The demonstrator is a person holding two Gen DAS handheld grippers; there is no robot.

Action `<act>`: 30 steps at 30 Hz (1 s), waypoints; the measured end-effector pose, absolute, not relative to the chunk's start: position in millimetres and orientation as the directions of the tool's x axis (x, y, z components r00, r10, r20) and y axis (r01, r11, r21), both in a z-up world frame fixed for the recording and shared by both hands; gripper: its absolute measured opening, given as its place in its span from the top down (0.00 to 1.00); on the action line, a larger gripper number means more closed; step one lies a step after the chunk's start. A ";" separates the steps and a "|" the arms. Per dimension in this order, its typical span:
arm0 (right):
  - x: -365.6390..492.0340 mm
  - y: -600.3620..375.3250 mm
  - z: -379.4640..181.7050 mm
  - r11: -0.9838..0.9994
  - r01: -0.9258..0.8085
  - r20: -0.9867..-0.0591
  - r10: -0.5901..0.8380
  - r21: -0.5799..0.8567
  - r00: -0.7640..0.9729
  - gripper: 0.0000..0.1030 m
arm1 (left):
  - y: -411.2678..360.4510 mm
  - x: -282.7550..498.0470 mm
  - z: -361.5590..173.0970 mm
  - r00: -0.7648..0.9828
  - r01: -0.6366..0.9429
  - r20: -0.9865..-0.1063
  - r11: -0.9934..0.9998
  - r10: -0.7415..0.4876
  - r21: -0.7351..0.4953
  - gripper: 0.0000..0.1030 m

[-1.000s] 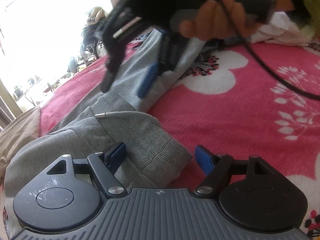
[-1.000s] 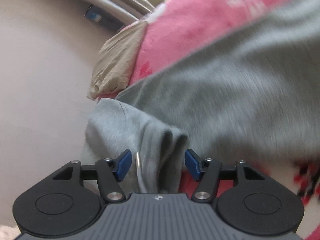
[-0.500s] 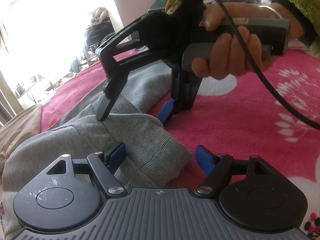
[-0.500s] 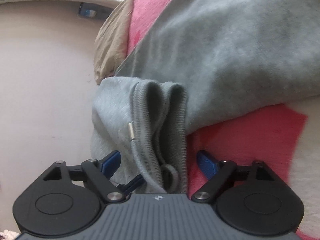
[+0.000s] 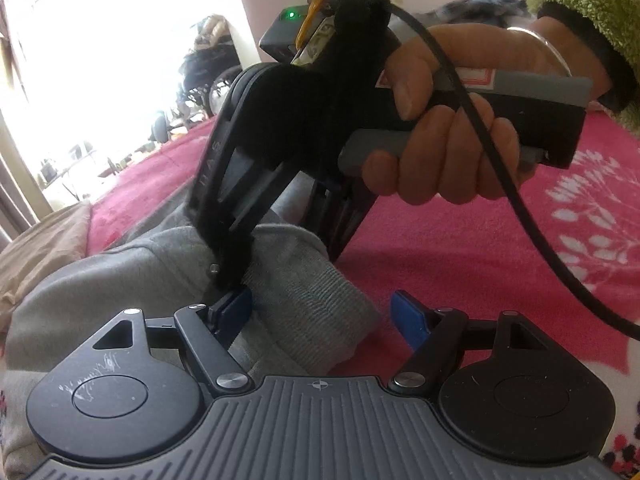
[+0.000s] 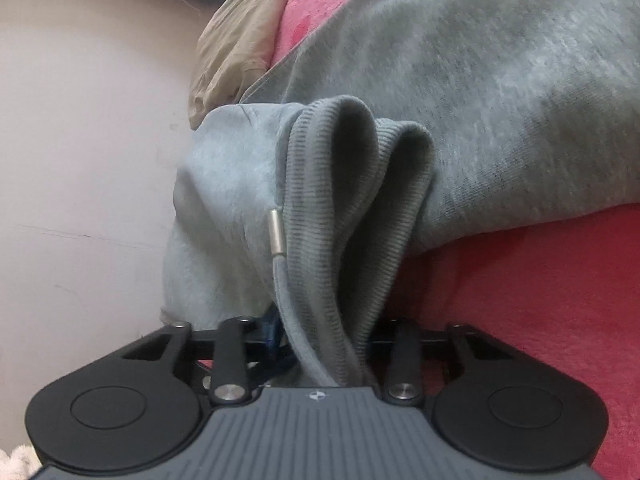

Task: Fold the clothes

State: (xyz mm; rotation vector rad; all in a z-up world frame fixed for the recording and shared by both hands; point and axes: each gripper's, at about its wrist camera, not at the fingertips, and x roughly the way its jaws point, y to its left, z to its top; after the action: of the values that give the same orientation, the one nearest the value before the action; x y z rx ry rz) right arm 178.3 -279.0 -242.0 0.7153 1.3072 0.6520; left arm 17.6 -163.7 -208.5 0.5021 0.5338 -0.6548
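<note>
Beige cloth [image 6: 236, 40] beside grey garment [image 6: 500, 100], pink floral blanket [image 5: 480, 248] underneath

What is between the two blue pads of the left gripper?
In the left wrist view, the ribbed grey waistband lies between the left gripper pads, which stand open.

A pink bedspread [image 5: 460, 248] is showing white flower and leaf prints. A plain grey sweatshirt [image 6: 500, 80] is lying on it, its ribbed hem [image 6: 340, 216] a darker grey, its drawcord tip [image 6: 276, 232] gleaming silver. Both black grippers are wearing blue pads [image 5: 408, 316]. A tan cloth [image 6: 236, 40] is lying nearby. A fuzzy green sleeve [image 5: 588, 8] is covering the person's wrist.
</note>
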 end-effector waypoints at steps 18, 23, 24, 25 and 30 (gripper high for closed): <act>220.2 -322.6 -95.3 0.662 -0.112 -0.527 0.677 0.741 0.514 0.77 | -90.4 17.1 -170.9 0.862 0.243 -0.504 0.912 -0.046 0.332 0.17; 210.6 -337.0 -83.8 0.678 -0.102 -0.542 0.660 0.728 0.520 0.77 | -84.1 37.3 -183.2 0.857 0.152 -0.513 0.929 0.046 0.338 0.17; 210.3 -336.5 -83.7 0.678 -0.100 -0.541 0.659 0.729 0.523 0.77 | -80.1 38.7 -185.3 0.854 0.149 -0.518 0.932 0.047 0.331 0.18; 211.7 -337.1 -81.7 0.677 -0.099 -0.538 0.658 0.730 0.527 0.77 | -76.1 40.1 -187.4 0.851 0.147 -0.523 0.935 0.048 0.324 0.19; 218.6 -348.5 -63.5 0.680 -0.113 -0.507 0.636 0.724 0.581 0.77 | -66.3 51.7 -189.3 0.842 0.101 -0.536 0.957 0.062 0.270 0.21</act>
State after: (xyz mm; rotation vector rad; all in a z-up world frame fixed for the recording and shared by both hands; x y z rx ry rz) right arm 218.6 -348.5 -63.5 0.7001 0.8445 0.4817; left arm 51.7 -66.3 -189.3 0.2963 0.5715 -0.0211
